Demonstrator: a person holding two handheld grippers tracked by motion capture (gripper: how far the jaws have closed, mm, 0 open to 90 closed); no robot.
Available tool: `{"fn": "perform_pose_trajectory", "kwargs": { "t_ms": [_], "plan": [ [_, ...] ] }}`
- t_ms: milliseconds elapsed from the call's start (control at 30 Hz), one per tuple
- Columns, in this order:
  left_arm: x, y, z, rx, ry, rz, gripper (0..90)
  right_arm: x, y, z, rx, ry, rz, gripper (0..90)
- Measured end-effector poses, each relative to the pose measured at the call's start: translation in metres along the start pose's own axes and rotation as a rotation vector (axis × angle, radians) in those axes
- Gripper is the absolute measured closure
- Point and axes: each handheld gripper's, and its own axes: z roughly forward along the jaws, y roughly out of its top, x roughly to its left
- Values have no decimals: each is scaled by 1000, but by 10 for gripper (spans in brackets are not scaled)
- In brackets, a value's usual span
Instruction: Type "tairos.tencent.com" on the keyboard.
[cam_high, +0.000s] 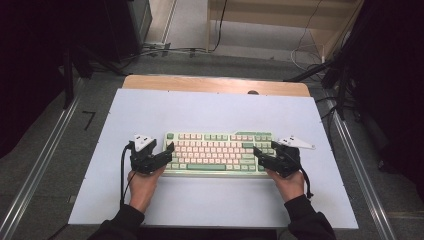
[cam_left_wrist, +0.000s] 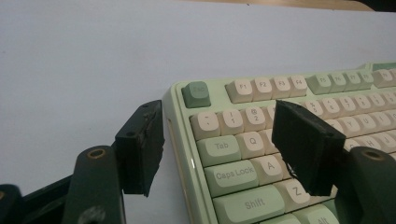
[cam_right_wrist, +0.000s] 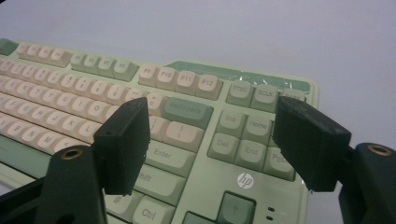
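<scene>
A mint-green keyboard (cam_high: 217, 152) with cream and green keys lies in the middle of the white board (cam_high: 210, 200). My left gripper (cam_high: 169, 153) is open at the keyboard's left end. In the left gripper view (cam_left_wrist: 222, 144), one jaw stands just outside the left edge and the other hangs over the letter keys (cam_left_wrist: 243, 177). My right gripper (cam_high: 259, 156) is open at the keyboard's right end. In the right gripper view (cam_right_wrist: 217, 142), one jaw hovers near the Enter key (cam_right_wrist: 163, 156) and the other is at the right edge. Neither gripper's pads press on anything.
The white board rests on a wooden table whose far edge (cam_high: 215, 84) shows behind it. Metal rails (cam_high: 40, 165) run along both sides on the floor. Cables (cam_high: 165, 50) and dark stands lie beyond the table.
</scene>
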Motion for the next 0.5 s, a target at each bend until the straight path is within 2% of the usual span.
{"fn": "perform_pose_trajectory", "kwargs": {
  "t_ms": [133, 167, 200, 233, 400, 467, 500],
  "plan": [
    [-4, 1, 2, 5, 2, 13, 390, 4, 1, 1, -4, 9, -3, 296],
    [-5, 2, 2, 2, -2, 19, 433, 7, 2, 1, -14, 14, -15, 361],
    [-6, 2, 2, -1, -4, 23, 433, 7, 2, 1, -14, 14, -15, 361],
    [-9, 3, 2, -6, -13, 30, 479, 9, 3, 2, -15, 25, -23, 435],
    [-13, 3, 3, -22, -40, 51, 653, 17, 4, 5, -19, 58, -44, 608],
    [-15, 3, 4, -23, -53, 53, 671, 18, 4, 6, -23, 61, -50, 641],
    [-17, 3, 4, -18, -55, 56, 716, 22, 4, 8, -23, 76, -56, 698]
  ]
}}
